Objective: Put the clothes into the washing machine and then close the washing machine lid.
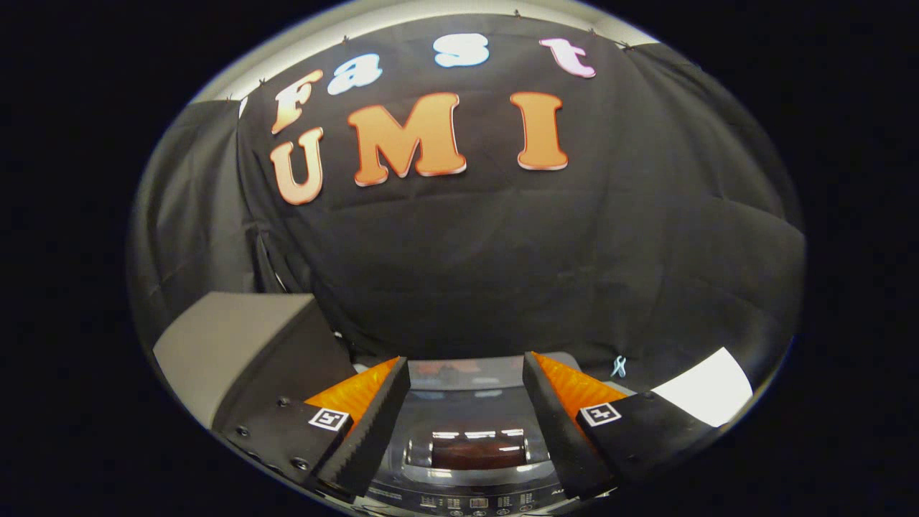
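My gripper (467, 373) is open, its two fingers spread wide with nothing between them. Below and between the fingers lies the top of the washing machine (470, 431), dark and glossy. Its lid (474, 449) looks down flat, with a dark reddish window in the middle that reflects ceiling lights. A control panel (474, 501) with small markings runs along the machine's near edge. I cannot make out any clothes.
A grey box-like surface (230, 345) stands left of the machine, beside the left finger. A white sheet (707, 395) lies to the right, past the right finger. A small light clip (619, 367) hangs on the black cloth wall (502, 273) behind the machine.
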Demonstrator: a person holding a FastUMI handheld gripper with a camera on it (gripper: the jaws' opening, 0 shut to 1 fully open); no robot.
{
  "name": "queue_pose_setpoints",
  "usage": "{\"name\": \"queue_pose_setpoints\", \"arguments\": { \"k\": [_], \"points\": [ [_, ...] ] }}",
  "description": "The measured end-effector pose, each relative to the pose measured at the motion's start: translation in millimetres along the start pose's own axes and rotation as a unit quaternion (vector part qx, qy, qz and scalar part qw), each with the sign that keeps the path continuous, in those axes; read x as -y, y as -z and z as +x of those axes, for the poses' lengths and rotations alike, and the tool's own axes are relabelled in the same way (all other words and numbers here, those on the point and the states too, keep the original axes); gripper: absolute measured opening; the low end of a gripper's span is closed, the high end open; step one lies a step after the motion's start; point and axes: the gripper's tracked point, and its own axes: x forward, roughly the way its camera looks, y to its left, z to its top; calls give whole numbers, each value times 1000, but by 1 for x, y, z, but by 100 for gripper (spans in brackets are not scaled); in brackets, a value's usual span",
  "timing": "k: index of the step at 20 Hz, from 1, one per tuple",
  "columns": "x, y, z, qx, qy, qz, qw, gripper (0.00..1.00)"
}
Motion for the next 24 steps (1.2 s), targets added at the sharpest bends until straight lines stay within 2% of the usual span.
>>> {"name": "queue_pose_setpoints", "arguments": {
  "k": [6, 13, 20, 24],
  "points": [
    [-21, -74, -59, 64, -31, 7, 997, 100],
    [-16, -140, -139, 132, -31, -12, 991, 100],
    [-7, -172, -188, 173, -26, -25, 984, 100],
    [-2, -176, -206, 192, -31, -15, 981, 100]
  ]
}}
